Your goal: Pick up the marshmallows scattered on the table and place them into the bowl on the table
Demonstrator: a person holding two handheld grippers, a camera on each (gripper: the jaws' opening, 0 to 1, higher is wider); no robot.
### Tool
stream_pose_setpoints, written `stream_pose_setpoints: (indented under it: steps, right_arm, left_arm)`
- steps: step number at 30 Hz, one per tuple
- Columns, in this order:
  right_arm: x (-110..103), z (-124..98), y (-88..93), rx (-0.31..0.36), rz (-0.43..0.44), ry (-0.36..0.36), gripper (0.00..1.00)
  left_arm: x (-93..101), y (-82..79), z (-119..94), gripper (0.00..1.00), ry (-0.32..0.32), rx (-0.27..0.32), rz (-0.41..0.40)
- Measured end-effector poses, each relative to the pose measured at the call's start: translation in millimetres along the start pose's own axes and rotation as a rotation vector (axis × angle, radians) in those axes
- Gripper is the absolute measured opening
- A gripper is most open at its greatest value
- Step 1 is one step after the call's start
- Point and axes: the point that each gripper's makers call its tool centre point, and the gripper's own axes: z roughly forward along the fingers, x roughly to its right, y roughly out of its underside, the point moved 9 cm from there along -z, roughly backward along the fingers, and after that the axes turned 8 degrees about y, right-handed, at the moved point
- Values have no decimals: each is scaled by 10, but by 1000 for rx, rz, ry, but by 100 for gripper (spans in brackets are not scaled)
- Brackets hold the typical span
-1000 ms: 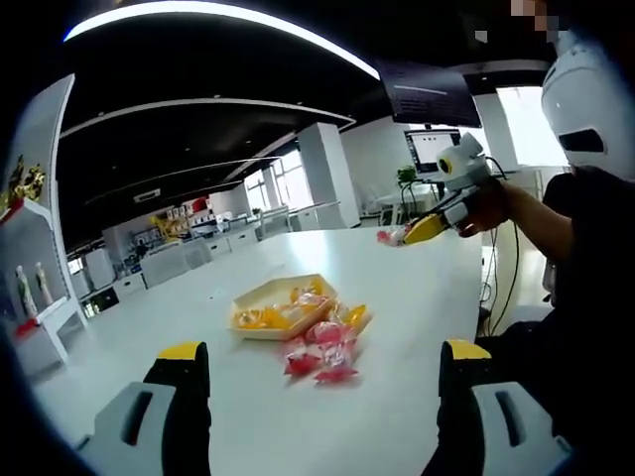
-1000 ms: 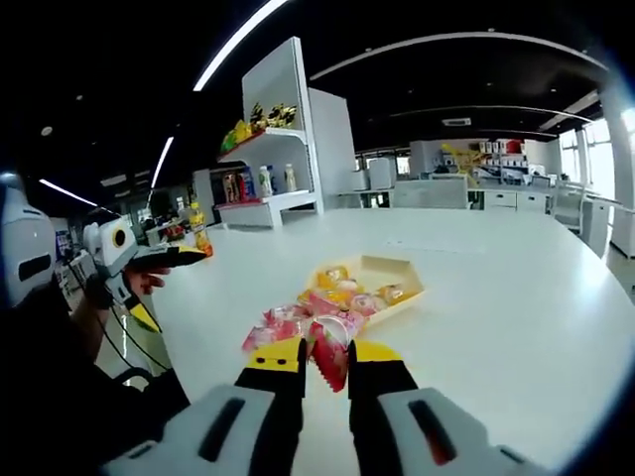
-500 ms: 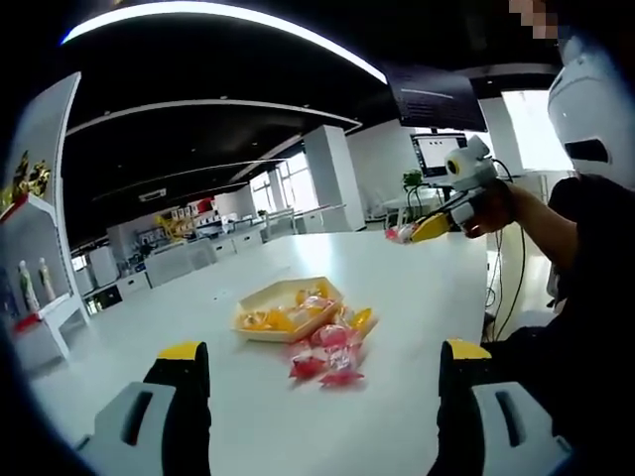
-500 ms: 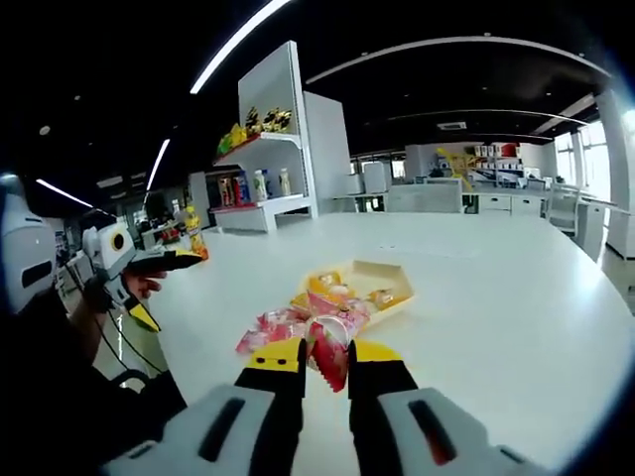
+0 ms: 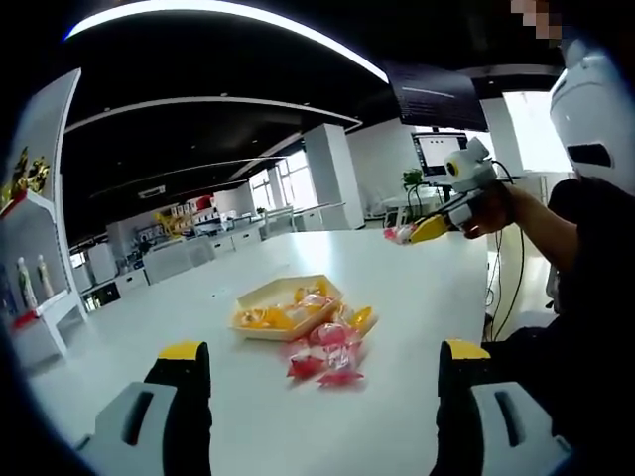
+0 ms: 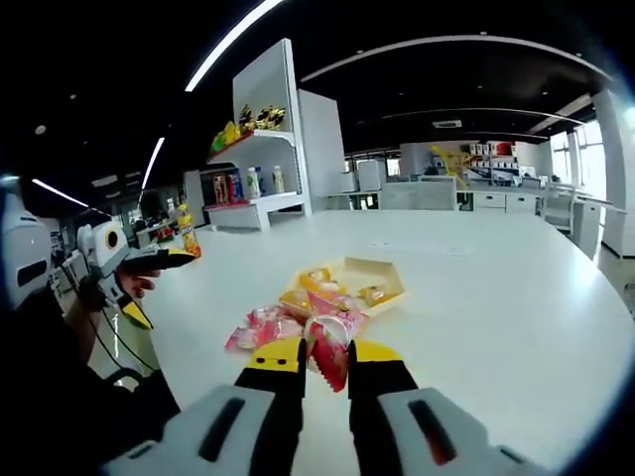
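A pink wrapped marshmallow (image 6: 329, 359) is held between the narrow jaws of the right gripper (image 6: 327, 369), lifted above the table (image 6: 496, 297). In the right gripper view the bowl (image 6: 382, 283) lies straight ahead of the fingers and a little to the right, farther away. A small heap of marshmallows (image 6: 260, 327) is seen on the table just near the bowl's near left side. The held marshmallow is seen with its long axis roughly upright between the fingers, its crimped end pointing down. The bowl's long axis runs from near left to far right. In the left gripper view the left gripper (image 5: 317, 382) is held with wide, empty jaws, well apart from the bowl (image 5: 260, 295). The right gripper is judged the one to reach the bowl.
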Motion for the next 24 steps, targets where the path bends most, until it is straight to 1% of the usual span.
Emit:
stream_pose_setpoints:
  steps: [9, 11, 17, 21, 22, 24]
  right_arm:
    - [2, 137, -35, 0, -2, -14, 14]
    - [-20, 186, -73, 2, -21, -15, 14]
    - [-42, 265, -130, 6, -32, -27, 14]
    - [-44, 363, -173, 7, -41, -51, 14]
    - [-30, 397, -173, 0, -31, -47, 14]
    - [-22, 446, -170, -4, -43, -38, 14]
  left_arm:
    - [-29, 11, 11, 94, -4, -5, -6]
    - [-41, 14, 8, 94, -9, -6, -6]
    - [-80, 3, 3, 94, -17, -4, -5]
    - [-92, -5, 4, 94, -16, -2, -4]
    - [-93, -5, 5, 94, -16, -2, -4]
    - [-99, -2, 2, 94, -18, -4, -4]
